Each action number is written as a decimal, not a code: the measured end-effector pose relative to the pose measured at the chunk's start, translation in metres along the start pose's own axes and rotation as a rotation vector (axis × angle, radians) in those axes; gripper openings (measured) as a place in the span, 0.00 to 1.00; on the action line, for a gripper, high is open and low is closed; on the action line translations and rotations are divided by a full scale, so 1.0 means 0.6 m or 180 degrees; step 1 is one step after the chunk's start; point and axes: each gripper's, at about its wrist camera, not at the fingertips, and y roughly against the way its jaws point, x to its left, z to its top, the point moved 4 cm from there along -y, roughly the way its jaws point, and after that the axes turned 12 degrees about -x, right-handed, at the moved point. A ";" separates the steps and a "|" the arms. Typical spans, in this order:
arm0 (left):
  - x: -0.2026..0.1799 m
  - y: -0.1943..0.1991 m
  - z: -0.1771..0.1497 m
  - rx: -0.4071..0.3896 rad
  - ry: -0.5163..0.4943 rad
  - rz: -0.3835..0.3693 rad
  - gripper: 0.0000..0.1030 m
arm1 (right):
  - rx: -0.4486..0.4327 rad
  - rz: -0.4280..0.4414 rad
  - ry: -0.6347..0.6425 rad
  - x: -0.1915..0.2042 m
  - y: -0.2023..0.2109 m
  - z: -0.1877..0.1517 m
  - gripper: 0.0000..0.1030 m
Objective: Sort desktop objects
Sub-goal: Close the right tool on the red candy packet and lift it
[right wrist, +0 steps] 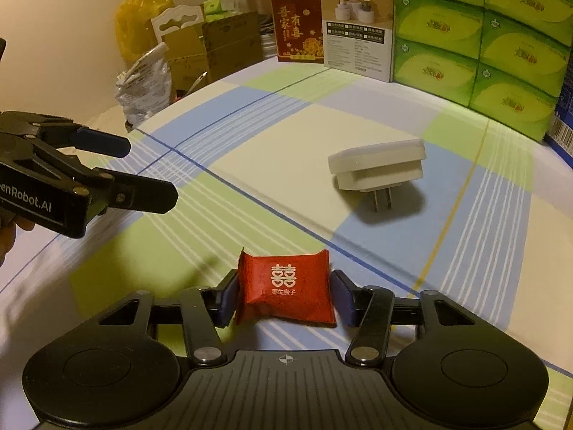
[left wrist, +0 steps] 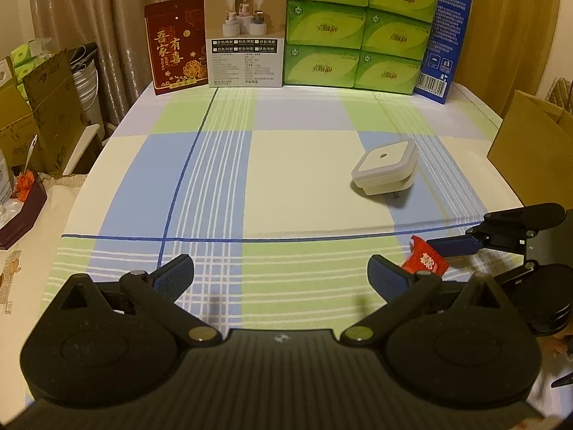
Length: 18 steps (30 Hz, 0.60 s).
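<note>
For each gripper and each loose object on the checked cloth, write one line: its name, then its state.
Left gripper: open, empty, above the cloth.
Right gripper: shut on the red packet.
Red packet: sealed, clamped between the fingers.
White plug-in night light: unplugged, free on the cloth, prongs showing.

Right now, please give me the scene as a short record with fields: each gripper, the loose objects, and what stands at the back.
left gripper: open, holds nothing
right gripper: shut on red candy packet
white plug-in night light: lies on the checked tablecloth, prongs toward the camera, untouched
back row: red gift bag, beige product box, green tissue packs, blue box
</note>
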 end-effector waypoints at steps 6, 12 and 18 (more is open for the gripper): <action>0.000 -0.003 -0.004 0.0013 0.0004 -0.0007 0.98 | 0.0005 -0.0034 -0.0121 -0.006 0.002 0.007 0.40; -0.001 -0.003 -0.003 -0.0016 0.0020 -0.0010 0.98 | -0.0068 -0.0184 -0.0153 -0.014 0.010 0.018 0.39; -0.009 -0.014 0.003 -0.0060 -0.0020 -0.0075 0.98 | -0.0239 -0.0555 -0.0284 -0.047 0.029 0.038 0.39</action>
